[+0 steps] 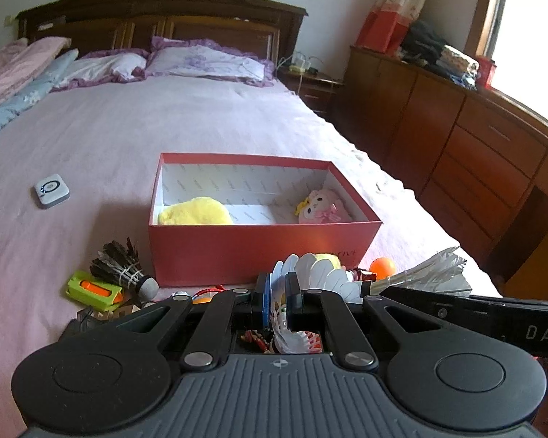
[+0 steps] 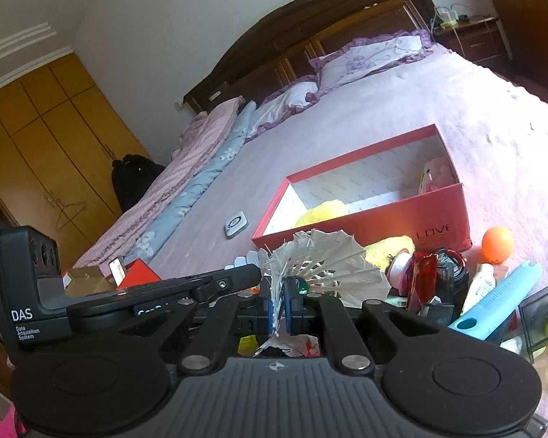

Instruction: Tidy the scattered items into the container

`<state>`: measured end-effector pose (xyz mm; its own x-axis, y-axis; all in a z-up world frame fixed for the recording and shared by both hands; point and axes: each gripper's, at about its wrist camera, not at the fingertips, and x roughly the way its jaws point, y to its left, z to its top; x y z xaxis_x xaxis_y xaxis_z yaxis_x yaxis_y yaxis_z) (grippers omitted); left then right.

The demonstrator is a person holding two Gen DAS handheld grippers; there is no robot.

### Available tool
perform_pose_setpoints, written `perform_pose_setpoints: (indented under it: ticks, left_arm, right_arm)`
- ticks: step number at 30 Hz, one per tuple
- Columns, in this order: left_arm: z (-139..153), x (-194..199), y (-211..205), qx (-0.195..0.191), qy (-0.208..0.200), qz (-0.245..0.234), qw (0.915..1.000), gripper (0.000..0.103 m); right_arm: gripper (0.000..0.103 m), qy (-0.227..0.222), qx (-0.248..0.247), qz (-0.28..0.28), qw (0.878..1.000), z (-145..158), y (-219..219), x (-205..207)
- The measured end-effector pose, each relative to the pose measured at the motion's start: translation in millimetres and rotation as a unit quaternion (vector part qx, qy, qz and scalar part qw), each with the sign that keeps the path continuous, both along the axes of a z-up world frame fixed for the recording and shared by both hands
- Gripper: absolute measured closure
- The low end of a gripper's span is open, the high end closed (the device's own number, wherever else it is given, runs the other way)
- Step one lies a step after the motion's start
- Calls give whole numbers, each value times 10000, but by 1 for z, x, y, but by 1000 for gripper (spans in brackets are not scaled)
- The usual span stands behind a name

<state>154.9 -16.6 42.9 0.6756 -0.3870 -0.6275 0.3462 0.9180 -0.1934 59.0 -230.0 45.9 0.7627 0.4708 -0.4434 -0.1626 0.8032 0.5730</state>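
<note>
Left hand-held gripper (image 1: 277, 304): clamped on a white shuttlecock (image 1: 323, 277), feathers fanning up and to the right of the pads.
Right hand-held gripper (image 2: 279, 304): clamped on a second white shuttlecock (image 2: 325, 259), feathers spread wide just above the pads.
Red box (image 1: 259, 252): open on the bed (image 1: 201, 120), straight ahead of the left hand-held gripper, near; ahead and slightly right of the right one.
Inside the box: yellow plush (image 1: 195, 211) at the left end, pink doll (image 1: 323, 208) at the right end.
Left of the left hand-held gripper: dark shuttlecock (image 1: 124, 268) touching a green and orange toy (image 1: 95, 290), both outside the box.
Further ahead-left: small white device (image 1: 51, 190), well apart from the box.
Right of the right hand-held gripper: orange ball (image 2: 497, 244), blue comb (image 2: 500, 297), small clutter beside the box front.
</note>
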Motion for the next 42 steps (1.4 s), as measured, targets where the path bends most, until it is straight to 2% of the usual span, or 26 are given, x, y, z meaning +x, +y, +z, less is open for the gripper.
perform_pose_setpoints:
  ticks: [8, 17, 20, 22, 23, 26, 28, 31, 33, 36, 39, 42]
  left_arm:
    - [19, 12, -1, 74, 395, 188, 9990, 94]
    - [82, 45, -12, 119, 776, 266, 9966, 94]
    - [102, 52, -12, 219, 922, 224, 9952, 93]
    - [106, 56, -12, 268, 1030, 85, 9943, 89]
    - [108, 58, -12, 289, 1080, 4, 9937, 83]
    - [92, 58, -20, 626, 1230, -176, 9903, 74]
    - [77, 54, -29, 836, 1488, -107, 9853, 74]
    - [56, 47, -43, 1126, 1916, 59, 9750, 71]
    - [40, 43, -51, 1260, 2206, 184, 9670, 59]
    - [16, 39, -55, 1286, 2598, 486, 9558, 59]
    - [5, 31, -46, 1277, 2786, 846, 9481, 58]
    - [1, 22, -42, 1561, 2748, 807, 9453, 54]
  right_arm:
    - [95, 304, 119, -76, 9994, 8, 3, 5]
    - [95, 810, 301, -538, 9948, 62, -19, 26]
    - [95, 1009, 194, -602, 9929, 82, -20, 34]
    - [95, 1185, 114, -640, 9908, 92, -21, 42]
    - [95, 1207, 86, -639, 9906, 95, -22, 45]
    - [95, 1229, -20, -595, 9906, 97, -25, 52]
    - [95, 1335, 82, -493, 9898, 89, -32, 55]
    - [95, 1512, 274, -159, 9880, 71, -43, 64]
    - [95, 1645, 354, 109, 9857, 60, -50, 73]
    - [95, 1857, 336, 390, 9813, 42, -58, 87]
    - [95, 2145, 277, 499, 9750, 21, -63, 101]
    - [95, 2328, 244, 548, 9707, 6, -63, 109]
